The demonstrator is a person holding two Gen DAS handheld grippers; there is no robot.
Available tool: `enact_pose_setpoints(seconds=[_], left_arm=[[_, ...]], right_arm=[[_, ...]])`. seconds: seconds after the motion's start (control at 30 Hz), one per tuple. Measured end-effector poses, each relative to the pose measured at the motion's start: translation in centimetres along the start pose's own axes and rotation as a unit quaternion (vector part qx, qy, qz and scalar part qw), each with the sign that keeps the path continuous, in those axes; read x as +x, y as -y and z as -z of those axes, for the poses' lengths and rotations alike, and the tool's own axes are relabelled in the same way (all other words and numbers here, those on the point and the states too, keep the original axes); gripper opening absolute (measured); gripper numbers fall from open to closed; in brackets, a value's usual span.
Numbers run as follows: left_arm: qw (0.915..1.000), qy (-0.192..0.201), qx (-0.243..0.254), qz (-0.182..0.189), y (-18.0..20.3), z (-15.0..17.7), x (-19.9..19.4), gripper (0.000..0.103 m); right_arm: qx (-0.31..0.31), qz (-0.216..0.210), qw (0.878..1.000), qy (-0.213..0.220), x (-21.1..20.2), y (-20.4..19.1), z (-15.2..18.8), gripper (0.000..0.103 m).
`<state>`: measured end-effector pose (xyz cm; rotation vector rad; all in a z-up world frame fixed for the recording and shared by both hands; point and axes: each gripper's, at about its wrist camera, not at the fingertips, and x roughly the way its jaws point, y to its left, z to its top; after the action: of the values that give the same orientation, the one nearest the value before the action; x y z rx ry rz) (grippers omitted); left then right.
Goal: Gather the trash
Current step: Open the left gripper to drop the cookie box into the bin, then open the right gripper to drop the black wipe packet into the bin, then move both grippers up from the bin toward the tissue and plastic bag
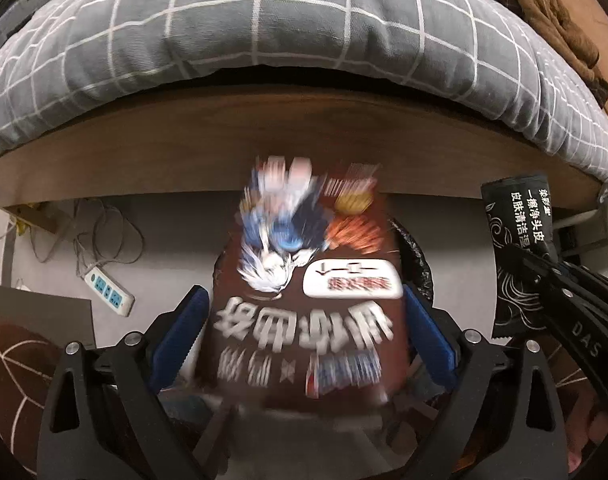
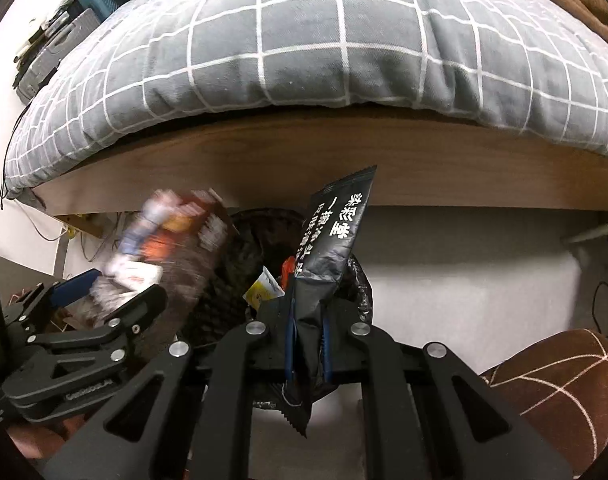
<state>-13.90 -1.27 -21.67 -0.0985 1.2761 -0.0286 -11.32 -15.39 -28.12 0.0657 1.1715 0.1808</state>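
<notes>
Left wrist view: the left gripper (image 1: pixel 304 320) stands with its blue pads (image 1: pixel 184 332) spread wide on either side of a brown snack bag (image 1: pixel 304 288), which is motion-blurred and sits between them. Whether the pads touch the bag or it is already loose I cannot tell. The bag's long axis runs straight out along the fingers, toward the black-lined trash bin (image 1: pixel 417 264) just beyond and beneath it.

In the right wrist view, the right gripper (image 2: pixel 307 344) is clamped narrow on the lower part of a black sachet (image 2: pixel 331 240) with white lettering. The sachet stands nearly upright, its long axis rising out of the fingers and leaning slightly right. The trash bin (image 2: pixel 244 252) lies directly ahead and a little left of it, with a yellow scrap (image 2: pixel 264 290) already inside.

Both pieces lie near the bin; the left one looks nearer to dropping in, while the right probably needs a short advance forward-left before letting go. Behind the bin rise the wooden bed frame (image 2: pixel 343 160) and a grey checked quilt (image 2: pixel 343 40).
</notes>
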Motion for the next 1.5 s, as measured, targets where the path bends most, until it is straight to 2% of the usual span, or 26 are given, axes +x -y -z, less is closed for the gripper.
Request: enact_pose_setpoints(seconds=[0.2,0.33,0.73,0.8,0.87,1.07,1.37,1.5], left_arm=[[1.0,0.007,0.0,-0.002,-0.9,-0.6,0.0,0.096],[0.9997,0.026,-0.004,-0.002,-2.1,-1.0,-1.0,0.097],[0.998,0.044,-0.021,-0.041,-7.1,-1.5,-2.9,0.097],[0.9979,0.042,-0.027,-0.041,-7.7,-1.4,-2.8,0.097],[0.998,0.04,-0.031,-0.039,-7.9,-1.4,-2.7,0.097],[0.9983,0.037,-0.031,-0.034,-8.0,-1.2,-2.2,0.097],[0.998,0.051,-0.024,-0.03,-7.3,-1.3,-3.4,0.097],[0.9974,0.063,-0.024,-0.026,-7.0,-1.6,-4.6,0.097]], right_arm=[[-0.012,-0.002,1.0,-0.002,0.4,-0.9,-0.4,0.01],[-0.028,-0.009,1.0,-0.001,0.4,-2.7,-1.2,0.01],[-0.083,-0.012,0.996,-0.014,2.5,-8.2,-1.9,0.011],[-0.086,-0.012,0.996,-0.017,2.9,-8.5,-1.9,0.019],[-0.089,-0.007,0.996,-0.013,3.0,-8.6,-1.8,0.035],[-0.08,0.005,0.997,-0.006,2.8,-7.9,-1.6,0.06],[-0.072,0.024,0.997,0.024,0.5,-6.4,-1.7,0.091],[-0.068,0.035,0.996,0.051,-1.3,-5.9,-2.0,0.095]])
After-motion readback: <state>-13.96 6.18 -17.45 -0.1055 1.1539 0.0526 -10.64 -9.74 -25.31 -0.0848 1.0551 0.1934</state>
